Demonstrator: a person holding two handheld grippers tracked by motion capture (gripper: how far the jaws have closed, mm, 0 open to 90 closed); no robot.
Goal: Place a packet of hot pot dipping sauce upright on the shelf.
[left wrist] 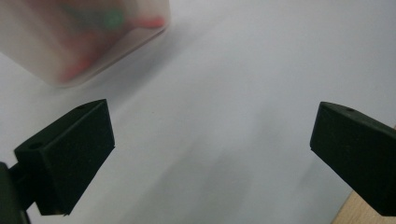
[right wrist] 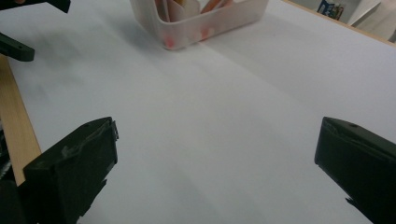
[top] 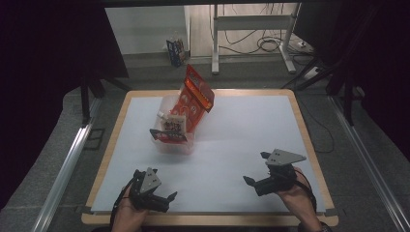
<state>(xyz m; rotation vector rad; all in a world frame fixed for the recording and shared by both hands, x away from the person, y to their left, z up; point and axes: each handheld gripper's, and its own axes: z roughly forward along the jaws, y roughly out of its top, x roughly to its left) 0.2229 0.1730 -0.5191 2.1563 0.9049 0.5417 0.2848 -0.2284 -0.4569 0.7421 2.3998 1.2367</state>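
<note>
**Both grippers empty, near the table's front edge**

Your left gripper point(top: 162, 193) sits low by the front edge, jaws spread wide over bare white sheet point(top: 241, 140). Your right gripper point(top: 258, 170) is well apart from it, jaws spread too, holding nothing. The tub point(top: 175, 145) stands farther back, left of centre, with red packets point(top: 193, 99) sticking up out of it.

A translucent, milky-white plastic bin point(top: 175, 143) holds a glossy orange-red snack packet point(top: 197, 94) printed with pale round shapes, and a smaller white pouch point(top: 174, 124) with a dark speckled patch. The table's white sheet point(top: 241, 145) is plain, framed by a light wooden edge point(top: 309, 140). Both matte black grippers point(top: 167, 197) point(top: 257, 169) carry grey three-cornered plates.
</note>
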